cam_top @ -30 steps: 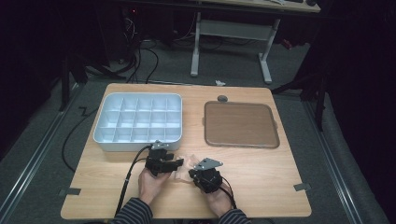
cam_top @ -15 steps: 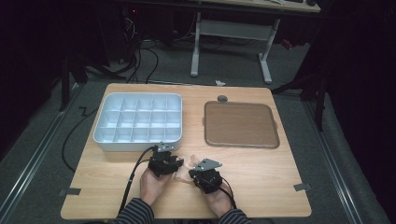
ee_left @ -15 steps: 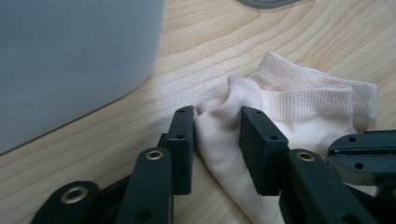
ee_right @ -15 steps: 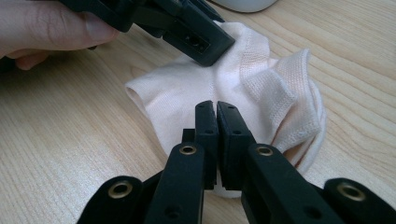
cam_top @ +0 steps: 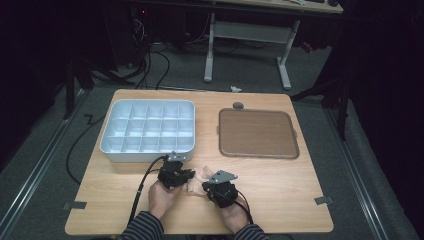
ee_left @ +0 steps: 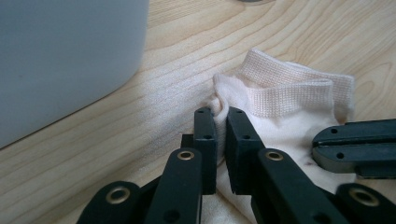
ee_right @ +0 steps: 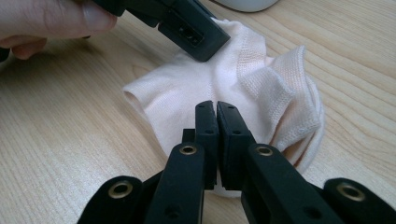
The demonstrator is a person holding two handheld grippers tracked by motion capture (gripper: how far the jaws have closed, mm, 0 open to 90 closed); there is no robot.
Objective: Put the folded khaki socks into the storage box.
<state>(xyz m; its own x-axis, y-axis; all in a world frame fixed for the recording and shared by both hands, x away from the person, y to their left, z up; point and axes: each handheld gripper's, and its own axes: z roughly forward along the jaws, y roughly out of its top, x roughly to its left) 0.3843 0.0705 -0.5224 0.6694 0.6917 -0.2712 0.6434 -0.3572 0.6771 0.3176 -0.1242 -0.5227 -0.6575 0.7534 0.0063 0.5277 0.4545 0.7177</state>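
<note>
Right, high view first: we see the wooden table [cam_top: 280,185] with the grey compartment tray [cam_top: 148,131] at its left rear and the brown flat tray [cam_top: 257,133] at its right rear, the two well apart. The pale sock [cam_top: 198,176] lies near the front edge, just in front of the grey tray. Our left gripper [cam_top: 186,173] reaches it from the left, our right gripper [cam_top: 206,187] from the right front, a hand behind each. At this size we can't read the jaws here.

Left gripper view: our left gripper [ee_left: 220,123] pinches a fold of the sock [ee_left: 285,100]; its jaws have just been closing and now press cloth between the pads. The ribbed cuff stands bunched up just beyond the tips. The grey tray's wall [ee_left: 65,56] rises at upper left, near the sock but apart from it. The right gripper's jaws [ee_left: 355,144] come in from the right, lying on the sock.

Right gripper view: our right gripper [ee_right: 216,112] has its jaws pressed together on the sock [ee_right: 187,98], fabric caught between them at the near edge. The left gripper [ee_right: 187,25] comes down from the top onto the far side of the sock, with the left hand [ee_right: 51,21] behind it. The cuff folds lie to the right.
</note>
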